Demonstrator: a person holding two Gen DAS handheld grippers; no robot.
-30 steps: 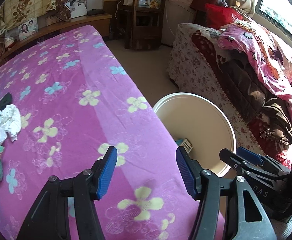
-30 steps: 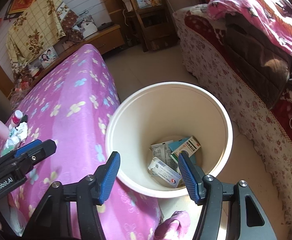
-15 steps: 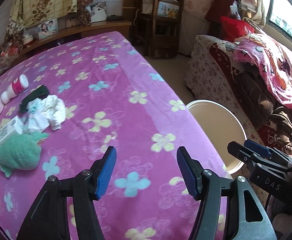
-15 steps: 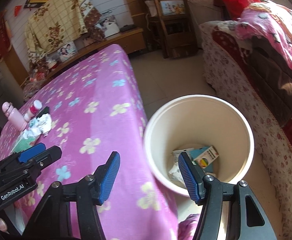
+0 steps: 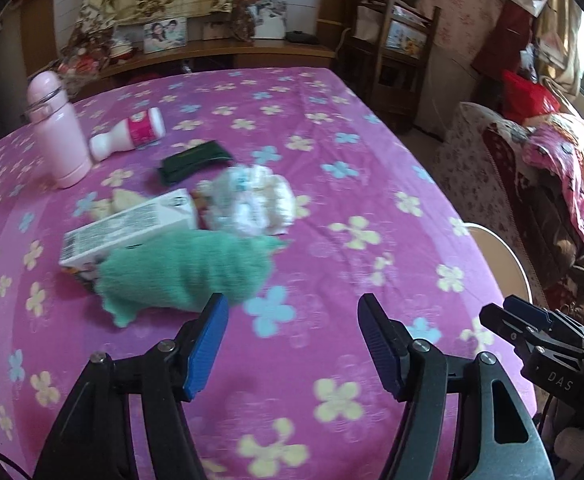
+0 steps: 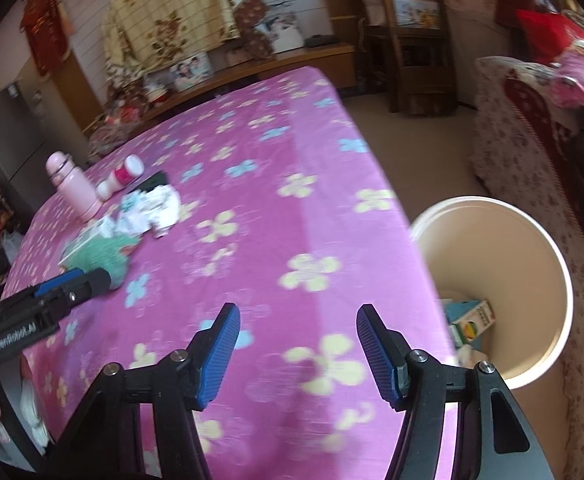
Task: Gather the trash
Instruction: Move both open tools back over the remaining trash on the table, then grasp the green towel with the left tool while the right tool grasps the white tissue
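Your left gripper (image 5: 292,340) is the nearer tool for the next pick. Its fingers are spread and still widening, with nothing between them. The trash cluster lies on the table (image 5: 372,160), ahead of these fingers and to their left in the left wrist view.

Nearest item: the green knitted cloth (image 5: 183,272). It lies just beyond the left fingertip (image 5: 207,344), and its long axis runs left to right across the view. Whether it counts as trash cannot be told.

Behind it and partly under it: the white carton (image 5: 131,224), lying flat, with its long axis angled up toward the right. Just beside the carton's right end: the crumpled tissue wad (image 5: 251,200). Farther back: a dark flat packet (image 5: 195,160), a small white and pink bottle (image 5: 131,132) on its side, and a standing pink flask (image 5: 57,128).

Your right gripper (image 6: 298,352) is also spread and empty. It hangs over bare tablecloth, well apart from the cluster. The cream bin (image 6: 532,248) stands on the floor at the table's right edge, nearer to this gripper, with cartons (image 6: 472,320) visible at its bottom.

Judgement: steer the left gripper forward and left to reach the cluster.
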